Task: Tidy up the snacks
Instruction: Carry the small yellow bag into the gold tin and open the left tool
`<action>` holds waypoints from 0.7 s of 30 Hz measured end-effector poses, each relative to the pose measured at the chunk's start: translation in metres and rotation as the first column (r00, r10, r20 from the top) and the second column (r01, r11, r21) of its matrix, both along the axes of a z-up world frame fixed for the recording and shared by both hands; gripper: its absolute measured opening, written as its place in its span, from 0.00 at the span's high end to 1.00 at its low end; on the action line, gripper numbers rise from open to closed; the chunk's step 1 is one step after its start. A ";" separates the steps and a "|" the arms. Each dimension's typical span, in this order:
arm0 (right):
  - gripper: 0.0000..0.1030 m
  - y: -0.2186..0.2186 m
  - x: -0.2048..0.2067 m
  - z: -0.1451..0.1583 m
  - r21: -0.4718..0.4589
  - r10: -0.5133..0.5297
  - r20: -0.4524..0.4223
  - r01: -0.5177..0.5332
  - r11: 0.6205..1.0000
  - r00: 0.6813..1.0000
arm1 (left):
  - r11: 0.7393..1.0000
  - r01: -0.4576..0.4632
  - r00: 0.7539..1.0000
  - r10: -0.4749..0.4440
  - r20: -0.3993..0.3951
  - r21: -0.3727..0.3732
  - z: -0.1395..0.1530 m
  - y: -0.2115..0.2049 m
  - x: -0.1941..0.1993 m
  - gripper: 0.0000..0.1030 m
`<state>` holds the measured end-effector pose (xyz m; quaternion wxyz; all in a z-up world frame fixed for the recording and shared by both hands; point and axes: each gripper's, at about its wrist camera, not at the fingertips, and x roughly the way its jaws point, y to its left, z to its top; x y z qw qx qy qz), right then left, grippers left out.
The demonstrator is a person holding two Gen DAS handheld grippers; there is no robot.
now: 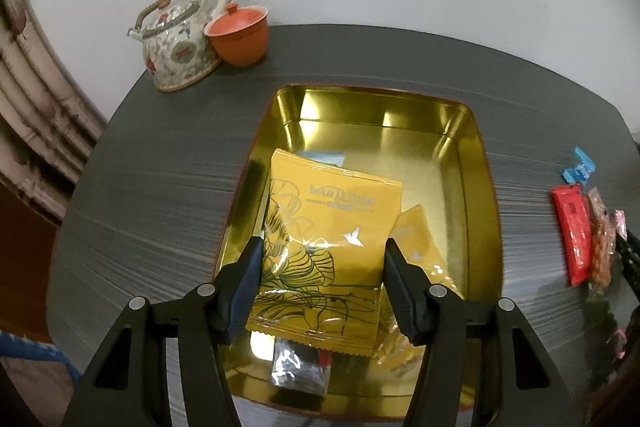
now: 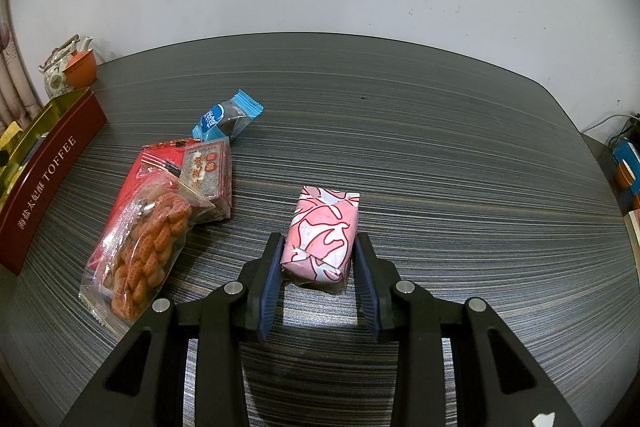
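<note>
In the left wrist view, my left gripper (image 1: 325, 247) is shut on a large yellow snack packet (image 1: 332, 223), held over the open gold-lined tin (image 1: 380, 115). Inside the tin lie a smaller yellow packet (image 1: 416, 231), a silver-and-dark packet (image 1: 300, 367) and a blue packet (image 1: 326, 155) mostly hidden under the held one. In the right wrist view, my right gripper (image 2: 319, 239) is shut on a pink-and-white wrapped packet (image 2: 322, 231) down at the table top. The tin's red wall (image 2: 52, 155), marked TOFFEE, stands at the far left.
Left of the right gripper lie a clear bag of orange snacks (image 2: 148, 247), a red packet (image 2: 136, 183), a brown-labelled packet (image 2: 208, 171) and a blue packet (image 2: 228, 117). A patterned teapot (image 1: 180, 43) and an orange lidded cup (image 1: 238, 35) stand at the table's back left corner.
</note>
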<state>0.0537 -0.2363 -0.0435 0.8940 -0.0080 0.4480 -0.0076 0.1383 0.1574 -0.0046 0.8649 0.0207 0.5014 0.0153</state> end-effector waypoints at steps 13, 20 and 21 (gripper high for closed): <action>0.69 0.000 0.000 0.000 0.000 0.000 0.000 0.000 1.000 1.000 | 1.000 -0.024 0.999 0.024 -0.037 -0.001 -0.021 0.012 0.008 0.43; 0.69 0.000 0.000 0.000 0.000 -0.001 0.000 0.001 1.000 1.000 | 1.000 -0.022 0.999 0.022 -0.041 0.009 -0.020 0.014 0.011 0.42; 0.69 0.000 0.000 0.000 0.000 -0.001 0.000 0.001 1.000 1.000 | 1.000 -0.018 0.999 0.018 -0.041 0.011 -0.020 0.014 0.010 0.42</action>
